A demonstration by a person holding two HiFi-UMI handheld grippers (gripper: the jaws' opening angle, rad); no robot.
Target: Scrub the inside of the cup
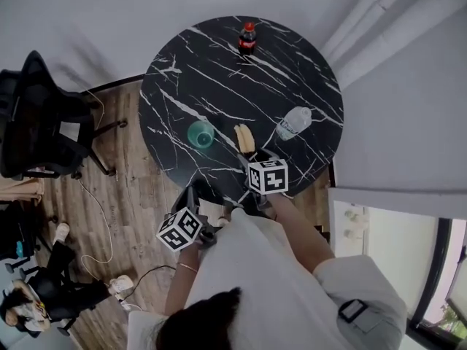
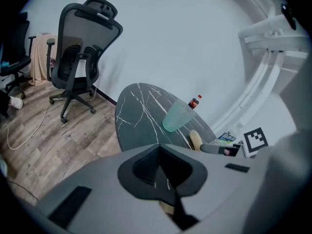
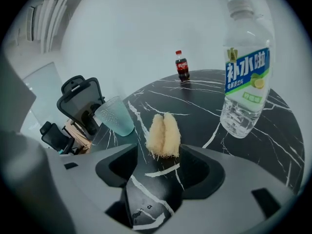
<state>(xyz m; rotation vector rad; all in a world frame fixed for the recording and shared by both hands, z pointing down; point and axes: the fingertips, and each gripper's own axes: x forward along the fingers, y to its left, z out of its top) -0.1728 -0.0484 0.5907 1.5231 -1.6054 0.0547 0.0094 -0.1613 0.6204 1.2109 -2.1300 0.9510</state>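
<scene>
Landmark is the cup (image 1: 201, 134): teal, see-through, upright with its mouth up, on the near half of the black marble table (image 1: 219, 71). Nothing is in it that we can see.

The scrubber (image 3: 163, 134), a pale fibrous loofah piece, lies flat just beside the cup, on the cup's right in the head view. They look close but apart. The water bottle (image 1: 294, 122) lies further right of the cup, past the scrubber. The cola bottle (image 1: 248, 39) stands well beyond the cup at the far rim.

The right gripper (image 3: 159, 146) comes in from the near side of the cup, with its jaws spread wide and holding nothing. The key relation is that the scrubber lies dead ahead of it. The scrubber's long axis runs along the gripper's pointing line, and its near end is right at the jaw mouth. The pads aren't touching it. We judge a short push forward and a close across the narrow width would take it, with no wrist roll needed.

The left gripper (image 2: 159, 147) has its jaws fully together and holds nothing. It hangs off the table edge, on the near side of the cup and well apart from it. The cup is ahead of it and slightly right in its own view.

The right gripper is clearly the nearer one to the scrubber, and the left is the one lined up on the cup. We judge that scrubbing has not begun and picking up the scrubber is the step in hand.
</scene>
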